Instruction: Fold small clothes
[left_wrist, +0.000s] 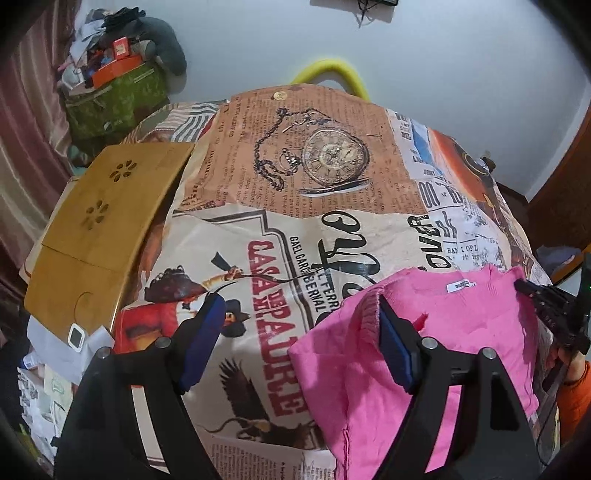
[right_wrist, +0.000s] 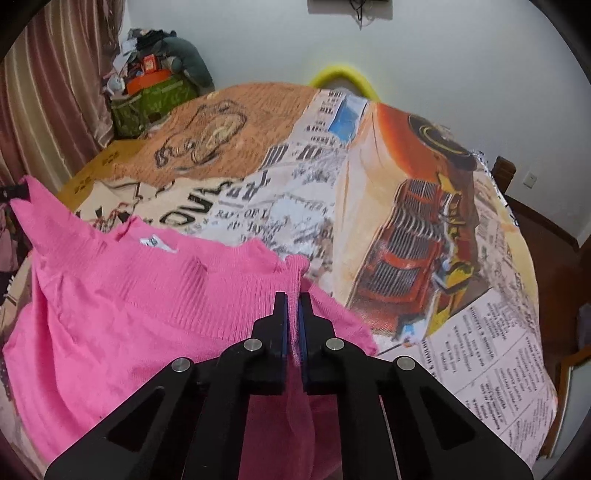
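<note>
A pink knit garment (left_wrist: 436, 354) lies on the printed bedspread (left_wrist: 280, 177), with a white neck label (left_wrist: 460, 286) facing up. My left gripper (left_wrist: 299, 336) is open; its right finger (left_wrist: 397, 350) rests against the garment's left ribbed edge and its left finger is over bare bedspread. In the right wrist view the garment (right_wrist: 122, 306) fills the lower left. My right gripper (right_wrist: 291, 328) is shut on the garment's right ribbed corner. The right gripper also shows in the left wrist view (left_wrist: 550, 306) at the garment's right side.
A wooden lap tray (left_wrist: 99, 229) sits on the bed's left side, a small white device (left_wrist: 77, 336) at its near corner. A green bag (left_wrist: 114, 99) piled with clutter stands by the curtain. A yellow hoop (left_wrist: 332, 72) rises behind the bed.
</note>
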